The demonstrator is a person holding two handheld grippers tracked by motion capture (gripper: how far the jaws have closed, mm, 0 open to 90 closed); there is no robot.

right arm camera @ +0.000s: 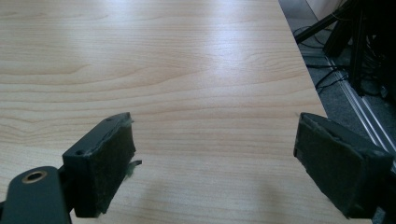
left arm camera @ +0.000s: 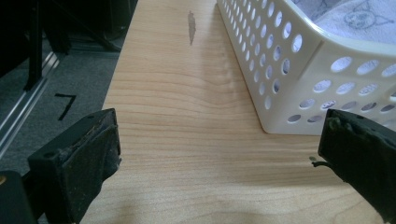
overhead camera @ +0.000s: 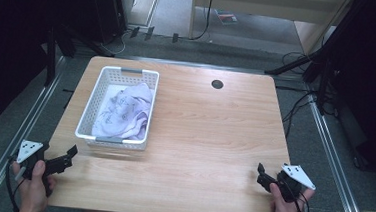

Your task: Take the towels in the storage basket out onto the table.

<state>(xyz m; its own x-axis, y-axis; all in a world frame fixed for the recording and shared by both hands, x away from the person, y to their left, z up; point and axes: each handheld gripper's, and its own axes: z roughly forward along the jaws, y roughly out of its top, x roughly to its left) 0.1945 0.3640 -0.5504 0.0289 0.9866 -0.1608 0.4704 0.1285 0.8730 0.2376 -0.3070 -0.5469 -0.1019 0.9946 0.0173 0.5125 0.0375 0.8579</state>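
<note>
A white perforated basket (overhead camera: 90, 101) stands on the left half of the wooden table (overhead camera: 204, 132), with a pale lilac printed cloth (overhead camera: 125, 109) crumpled inside it. In the left gripper view the basket's near corner (left arm camera: 285, 79) is at the upper right, with the cloth (left arm camera: 355, 18) over its rim. My left gripper (overhead camera: 67, 158) hovers at the table's front left corner, just short of the basket, its jaws open and nothing between them (left arm camera: 219, 149). Over the front right corner my right gripper (overhead camera: 263, 174) is open and empty too (right arm camera: 215, 154).
A dark round grommet (overhead camera: 217, 84) sits near the table's far edge. A small dark mark (left arm camera: 191, 28) shows on the wood left of the basket. Metal rails (overhead camera: 330, 151) run along both sides of the table, with cables and stand legs on the floor beyond.
</note>
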